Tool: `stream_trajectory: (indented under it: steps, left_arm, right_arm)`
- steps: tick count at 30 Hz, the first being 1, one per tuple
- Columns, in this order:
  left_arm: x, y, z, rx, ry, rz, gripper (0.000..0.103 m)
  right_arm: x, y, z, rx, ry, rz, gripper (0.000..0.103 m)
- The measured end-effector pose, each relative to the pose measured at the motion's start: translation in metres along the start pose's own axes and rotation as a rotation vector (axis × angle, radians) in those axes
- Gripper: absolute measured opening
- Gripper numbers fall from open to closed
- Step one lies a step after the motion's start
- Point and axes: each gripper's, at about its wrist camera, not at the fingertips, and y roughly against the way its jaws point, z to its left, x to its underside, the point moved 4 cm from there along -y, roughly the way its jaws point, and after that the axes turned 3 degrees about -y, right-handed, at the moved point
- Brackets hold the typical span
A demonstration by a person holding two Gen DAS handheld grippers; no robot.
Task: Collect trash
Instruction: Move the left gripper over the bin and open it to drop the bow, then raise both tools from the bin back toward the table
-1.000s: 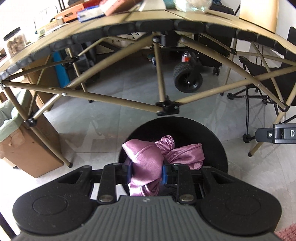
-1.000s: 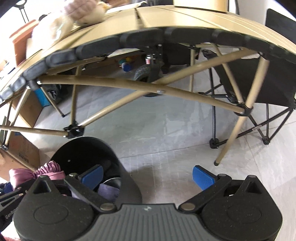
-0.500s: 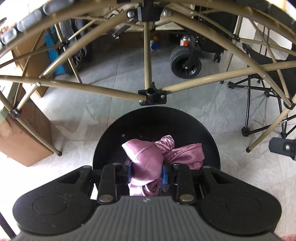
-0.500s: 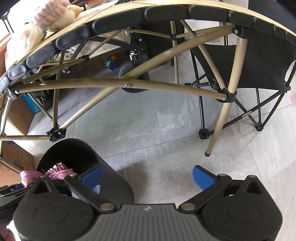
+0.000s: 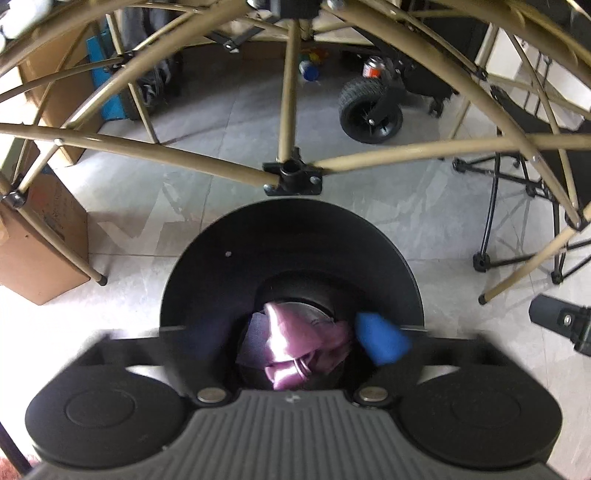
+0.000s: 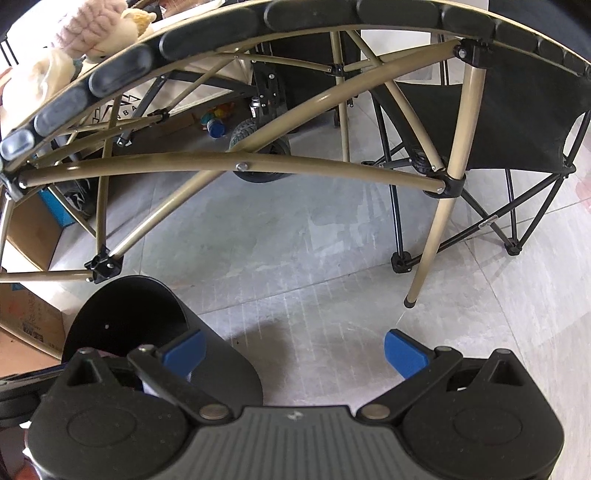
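The black bin point(image 5: 291, 258) stands on the floor under the folding table point(image 6: 332, 14). Over it the left gripper point(image 5: 295, 343) is opening its jaws; the right gripper point(image 6: 291, 350) is wide apart, empty. The purple wrapper point(image 5: 295, 347) lies inside the bin, free of the pads; it looks light, soft and slippery, best pinched at a bunched fold.

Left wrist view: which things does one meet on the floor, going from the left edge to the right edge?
Cardboard box → black bin holding the purple wrapper → black wheel → folding chair legs.
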Motion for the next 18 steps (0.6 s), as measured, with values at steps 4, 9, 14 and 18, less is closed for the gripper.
stream_trajectory:
  steps: [4,9,14,18]
  left_arm:
    - [-0.0009,0.0052,-0.0027,0.006,-0.013,-0.013,0.103]
    - [-0.0010,0.0072,-0.0045,0.010,-0.030,-0.011,0.103]
    - [-0.0006,0.0096,-0.0053,0.011,-0.039,-0.024,0.103]
    - [-0.0002,0.0102,-0.0059,0.008,-0.047,-0.029,0.103]
  right_arm:
    - [-0.0009,0.0022,-0.0019,0.004,-0.005,-0.010,0.103]
    - [-0.0014,0.0037,-0.0030,0.004,-0.006,-0.015,0.103]
    - [-0.0011,0.0043,-0.0022,0.004,-0.005,-0.016,0.103]
    - [-0.0014,0.0046,-0.0017,0.004,-0.004,-0.018,0.103]
